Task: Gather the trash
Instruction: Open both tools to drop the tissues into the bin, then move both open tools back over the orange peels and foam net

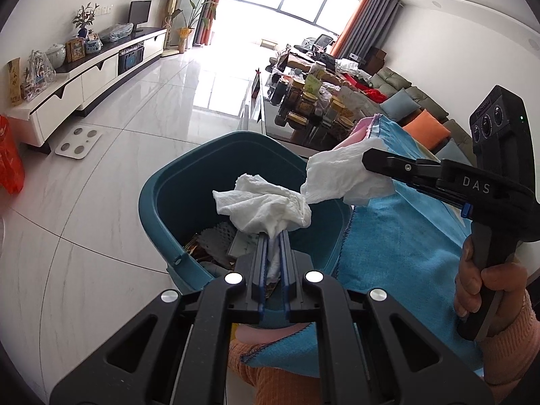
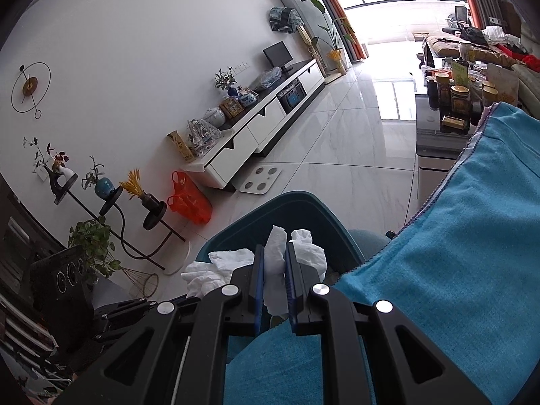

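Both claws pinch soft, featherlight tissue wads: left claw [image 1: 274, 236] on one wad [image 1: 261, 206], right claw [image 2: 274, 253] on another wad [image 2: 275, 263], both over the bin [image 1: 175, 182]. Crushable, no slip; any fold w/ a light squeeze holds.

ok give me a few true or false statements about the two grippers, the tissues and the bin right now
1. The left gripper is shut on a crumpled white tissue. True.
2. The right gripper is open and holds nothing. False: it is shut on its own white tissue.
3. The teal trash bin already has some rubbish in it. True.
4. The left gripper's tissue already lies at the bottom of the bin. False: it is held between the fingers above the opening.
5. A red cloth lies beside the bin. False: the blue cloth there is light blue.
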The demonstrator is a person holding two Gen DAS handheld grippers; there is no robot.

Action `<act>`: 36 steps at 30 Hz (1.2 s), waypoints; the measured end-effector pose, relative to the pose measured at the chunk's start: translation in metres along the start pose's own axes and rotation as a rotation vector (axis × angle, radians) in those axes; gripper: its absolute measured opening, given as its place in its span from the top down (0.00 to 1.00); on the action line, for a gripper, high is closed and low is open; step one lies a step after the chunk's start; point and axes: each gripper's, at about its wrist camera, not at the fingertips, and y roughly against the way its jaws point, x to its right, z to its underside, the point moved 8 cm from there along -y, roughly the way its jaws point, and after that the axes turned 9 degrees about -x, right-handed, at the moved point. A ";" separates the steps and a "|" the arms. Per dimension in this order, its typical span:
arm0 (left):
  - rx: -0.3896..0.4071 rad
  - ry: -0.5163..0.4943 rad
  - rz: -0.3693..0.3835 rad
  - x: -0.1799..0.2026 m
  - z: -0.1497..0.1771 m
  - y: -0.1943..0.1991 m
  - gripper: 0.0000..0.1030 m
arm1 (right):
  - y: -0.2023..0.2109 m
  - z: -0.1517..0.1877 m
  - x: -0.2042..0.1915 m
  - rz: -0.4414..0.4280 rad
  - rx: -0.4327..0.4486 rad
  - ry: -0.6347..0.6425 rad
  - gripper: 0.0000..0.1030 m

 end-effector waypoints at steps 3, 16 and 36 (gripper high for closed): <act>-0.008 -0.002 -0.005 -0.003 0.000 -0.003 0.93 | -0.006 0.000 0.000 0.008 -0.016 0.001 0.86; -0.022 0.014 0.006 -0.010 -0.010 -0.020 0.84 | -0.007 0.000 -0.001 0.023 -0.030 0.006 0.81; 0.069 -0.297 0.241 0.145 0.003 0.012 0.39 | 0.130 0.069 0.041 0.162 0.138 -0.001 0.61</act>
